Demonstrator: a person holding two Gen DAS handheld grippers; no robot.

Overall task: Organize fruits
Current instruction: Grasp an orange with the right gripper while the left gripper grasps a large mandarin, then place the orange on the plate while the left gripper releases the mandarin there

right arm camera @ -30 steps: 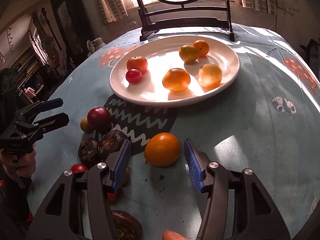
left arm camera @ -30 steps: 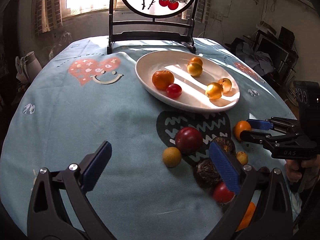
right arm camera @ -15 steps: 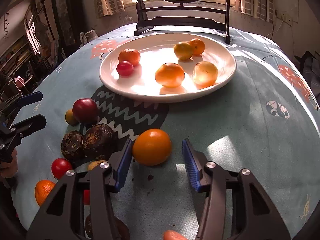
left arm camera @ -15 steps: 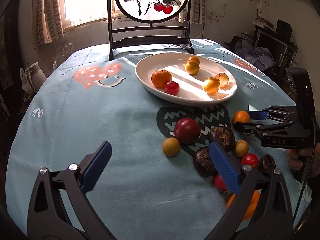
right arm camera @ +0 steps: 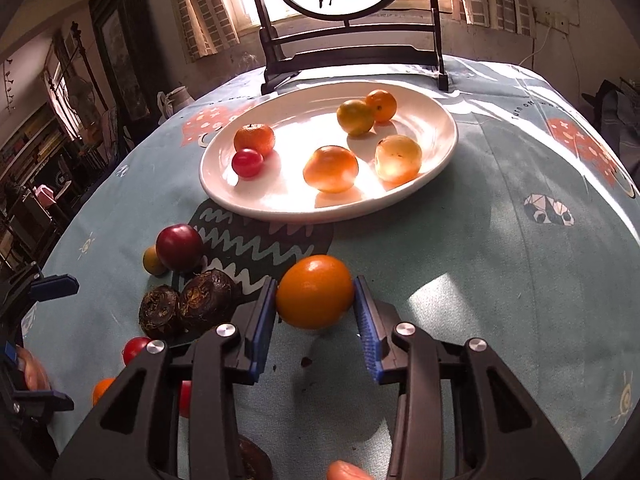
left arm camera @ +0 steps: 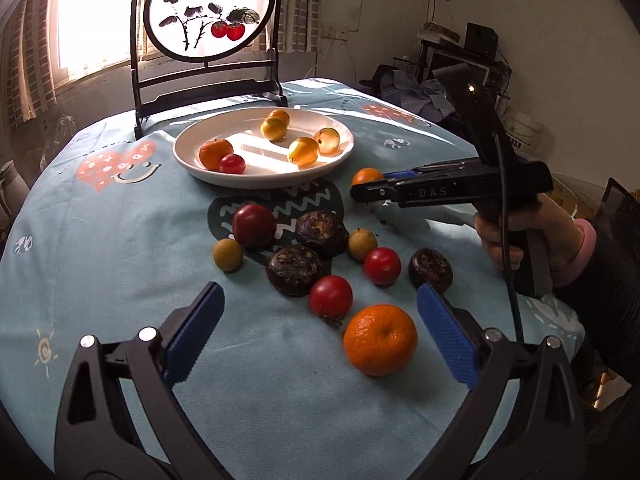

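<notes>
A white plate [left arm camera: 192, 162] [right arm camera: 444, 148] holds several fruits at the middle of the table. My right gripper [right arm camera: 315, 310] [left arm camera: 372, 190] is shut on an orange fruit [right arm camera: 314, 291] [left arm camera: 366, 176] resting on the cloth just in front of the plate. My left gripper [left arm camera: 320, 334] is open and empty above the near table; a mandarin [left arm camera: 380, 340] and a red tomato [left arm camera: 331, 295] lie between its fingers. Further loose fruit lies beyond: a dark red plum [left arm camera: 254, 225] [right arm camera: 179, 247], brown water chestnuts [left arm camera: 295, 269] [right arm camera: 206, 300], small yellow fruits [left arm camera: 227, 255].
A round painted screen on a dark wooden stand [left arm camera: 208, 80] [right arm camera: 352, 52] rises behind the plate. The table has a blue patterned cloth [left arm camera: 100, 248]. A person's hand [left arm camera: 516, 236] holds the right gripper at the table's right edge. Room clutter lies beyond.
My right gripper's fingers have closed onto the orange fruit. My left gripper has pulled back and turned right, so more loose fruit and the mandarin now show between its fingers.
</notes>
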